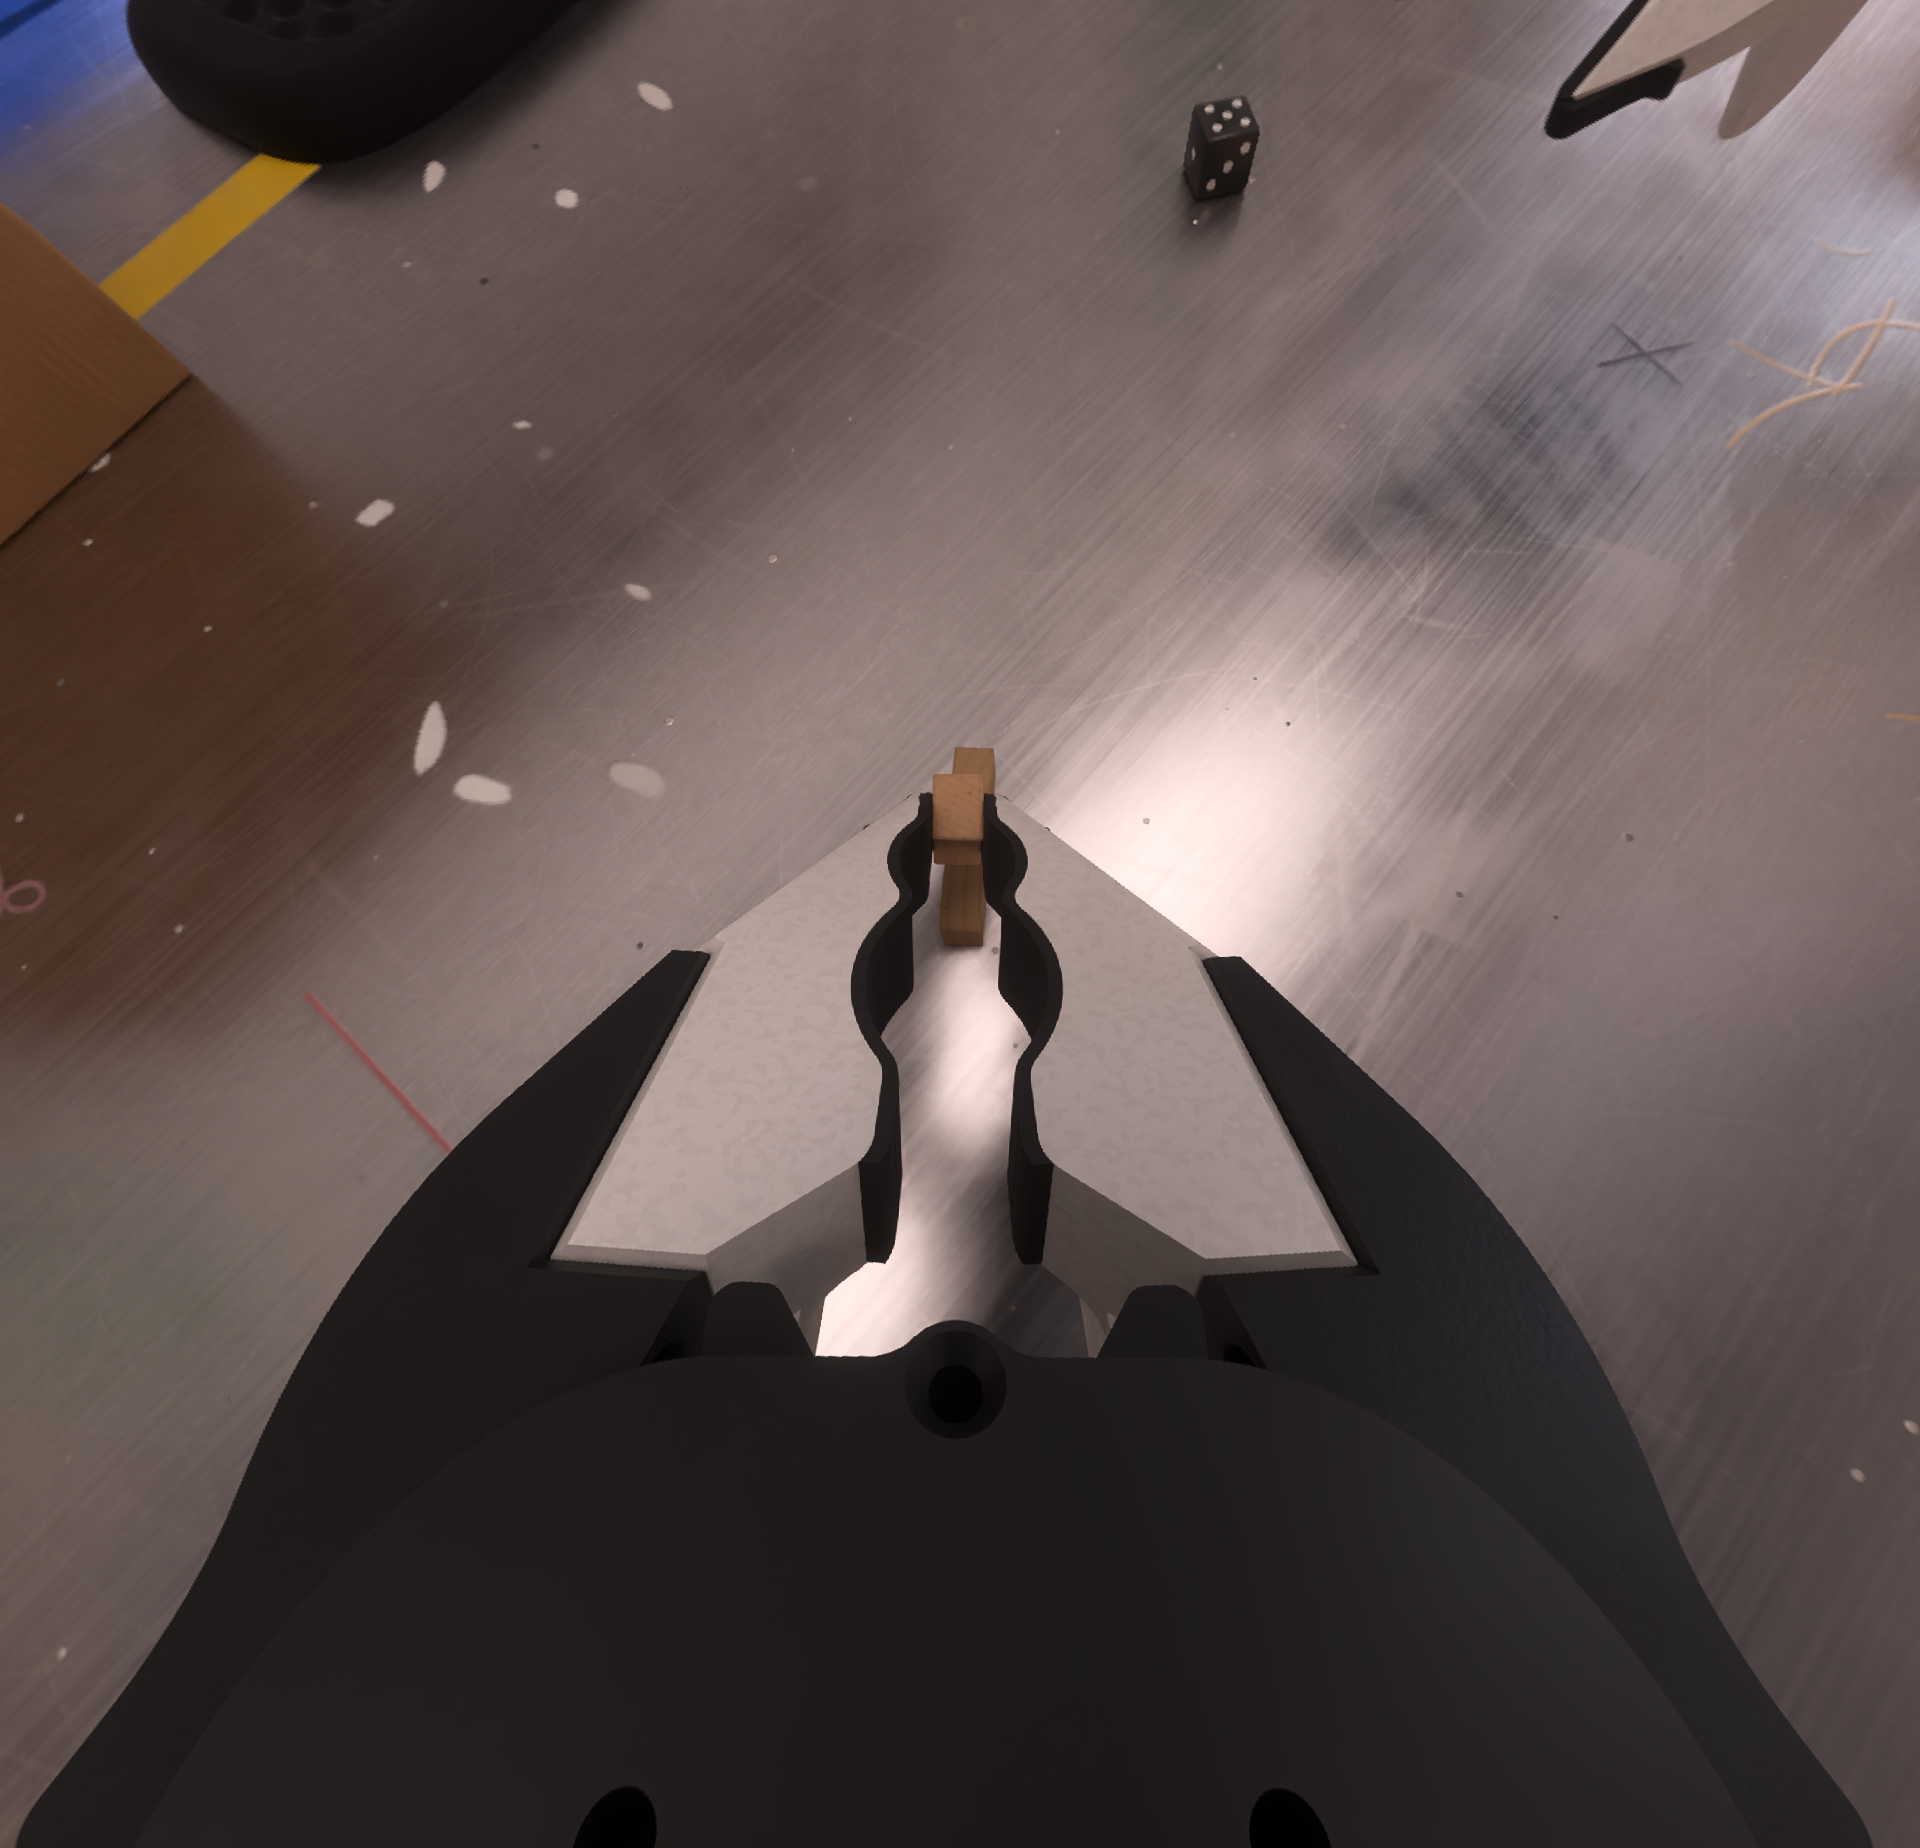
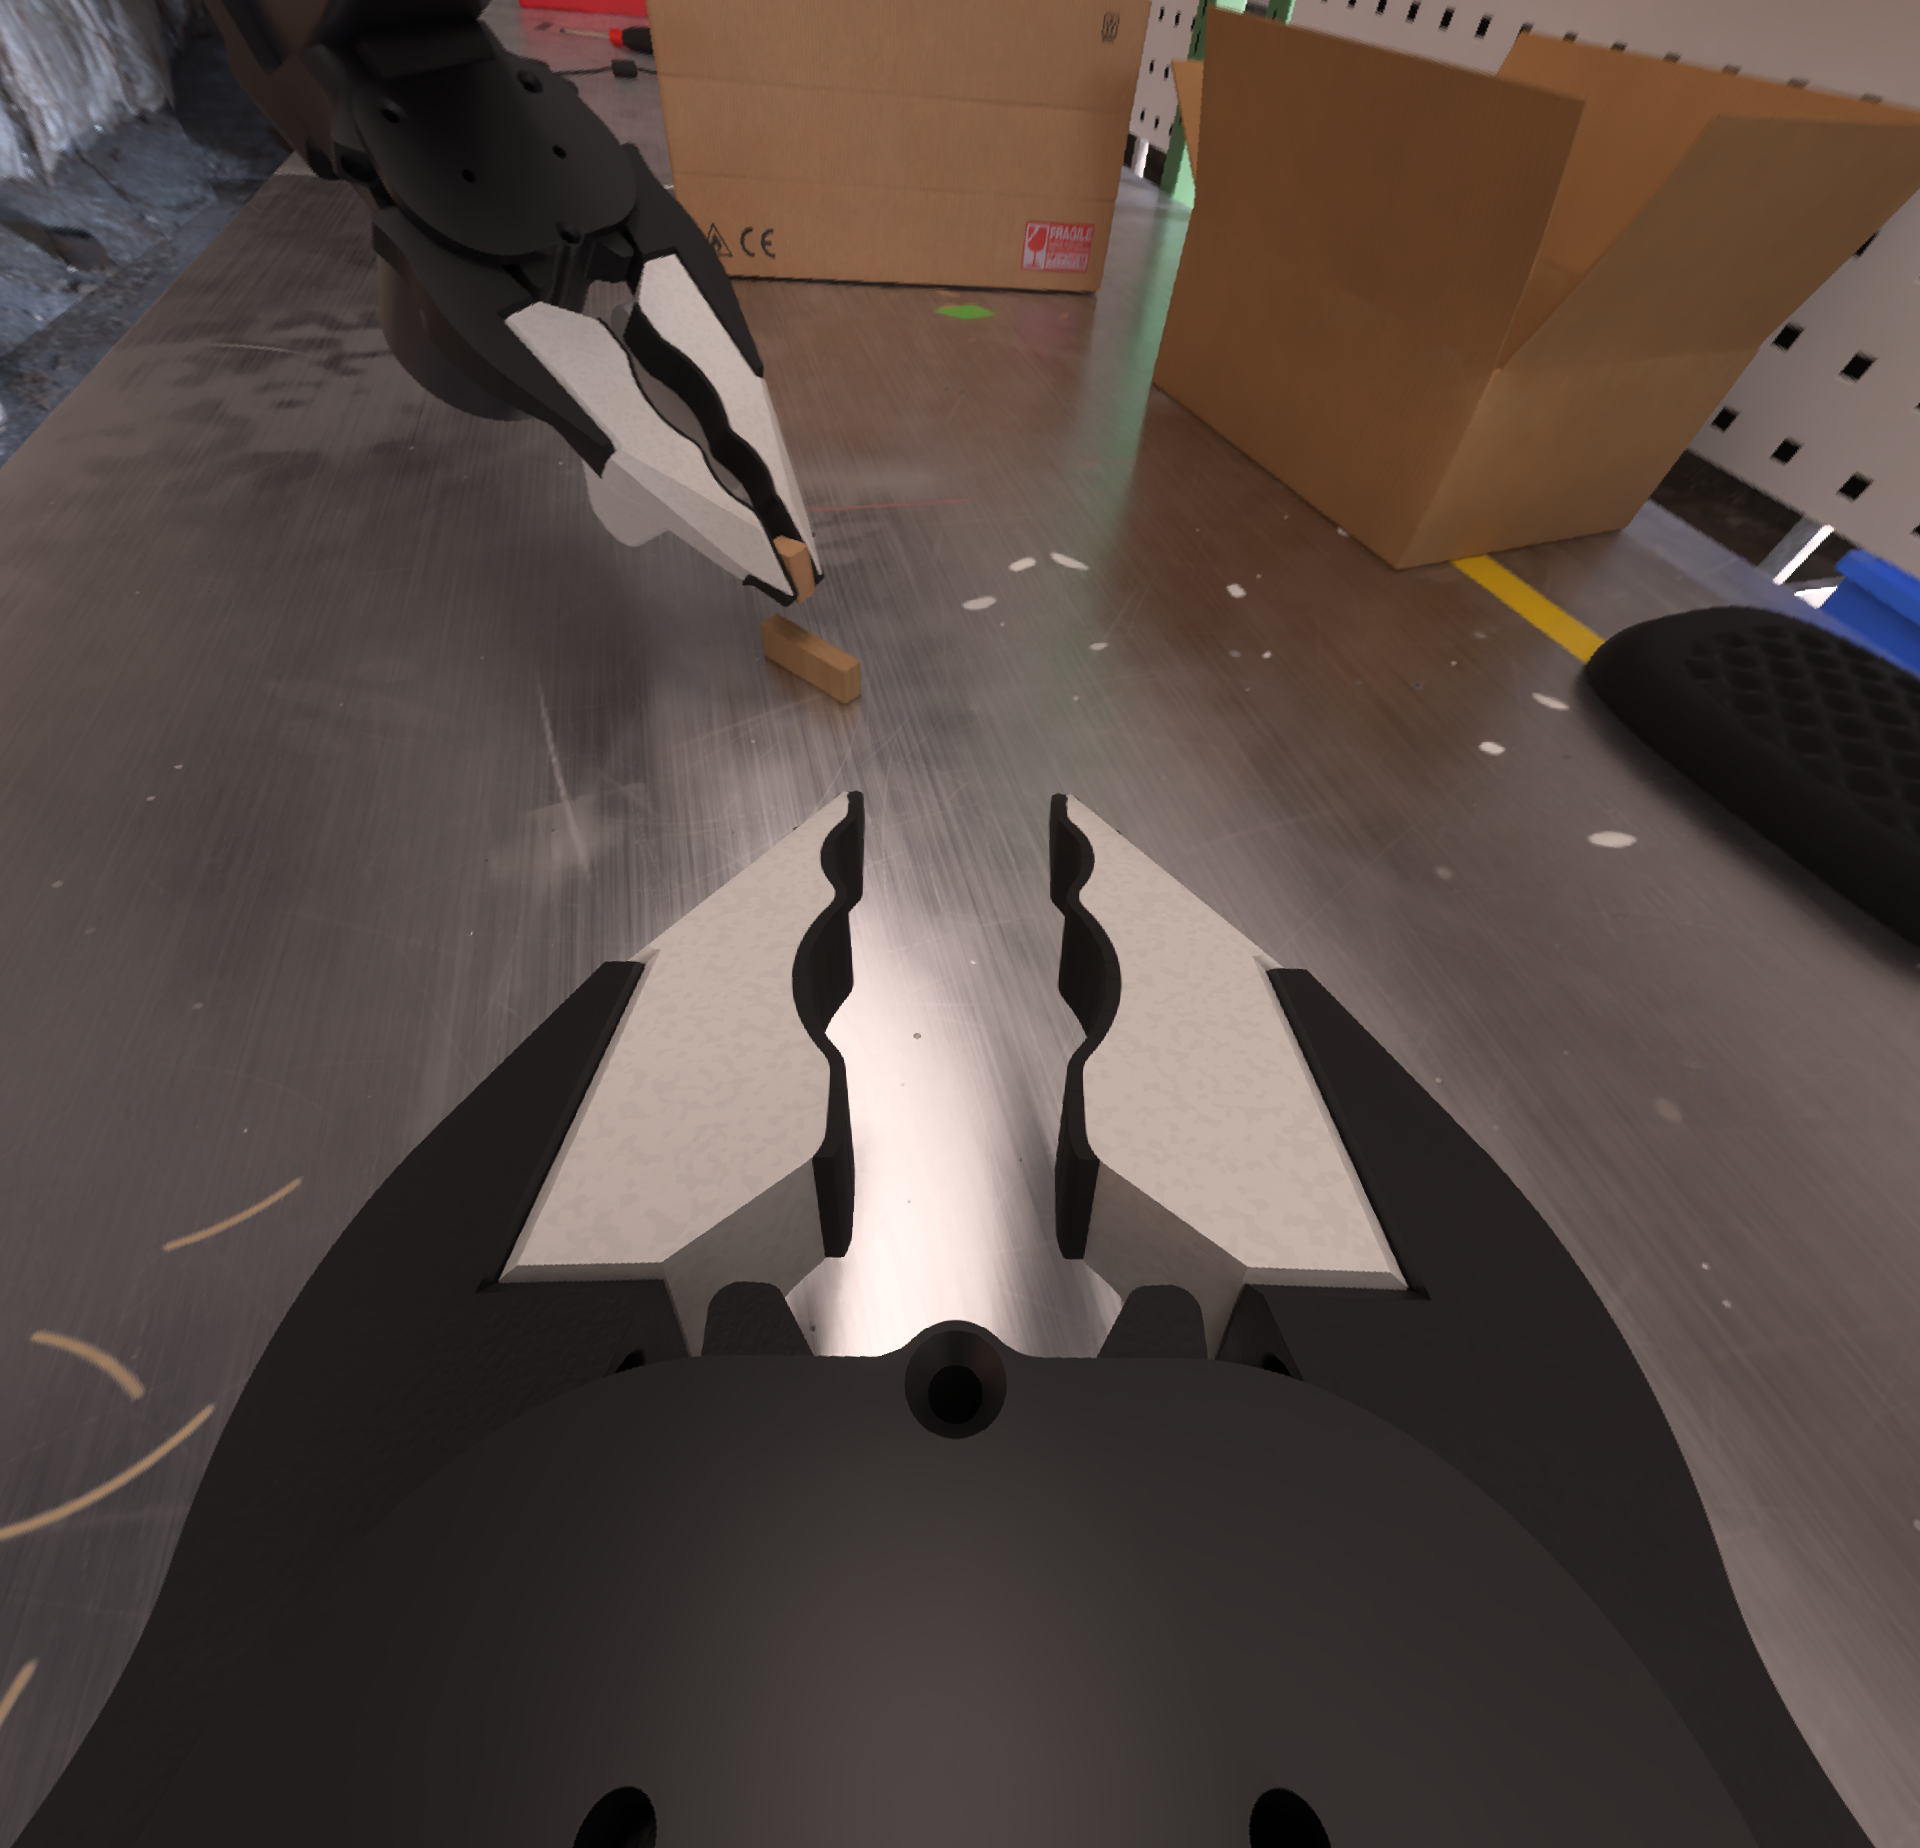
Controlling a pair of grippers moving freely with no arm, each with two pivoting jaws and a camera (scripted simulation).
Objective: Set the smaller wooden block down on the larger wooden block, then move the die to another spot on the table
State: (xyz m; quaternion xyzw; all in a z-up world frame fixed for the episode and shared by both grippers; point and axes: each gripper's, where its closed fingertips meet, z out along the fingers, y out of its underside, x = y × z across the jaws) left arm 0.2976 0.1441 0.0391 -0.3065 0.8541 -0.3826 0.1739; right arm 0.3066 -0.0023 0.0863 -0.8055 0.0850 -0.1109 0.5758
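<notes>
My left gripper (image 1: 957,809) is shut on the smaller wooden block (image 1: 956,803), pinched at the fingertips. The larger wooden block (image 1: 961,910) lies flat on the metal table (image 1: 1351,572) right beneath it. In the right wrist view the left gripper (image 2: 795,574) holds the smaller block (image 2: 796,562) just above one end of the larger block (image 2: 812,658), with a small gap. My right gripper (image 2: 956,811) is open and empty, low over the table, short of the blocks. The black die (image 1: 1222,149) with white dots stands far ahead to the right.
A black perforated mat (image 1: 364,22) lies far left; it also shows in the right wrist view (image 2: 1766,749). An open cardboard box (image 2: 1507,271) and a closed one (image 2: 894,115) stand behind the blocks. A yellow line (image 1: 208,235) marks the table. The right gripper's fingers (image 1: 1704,22) hang near the die.
</notes>
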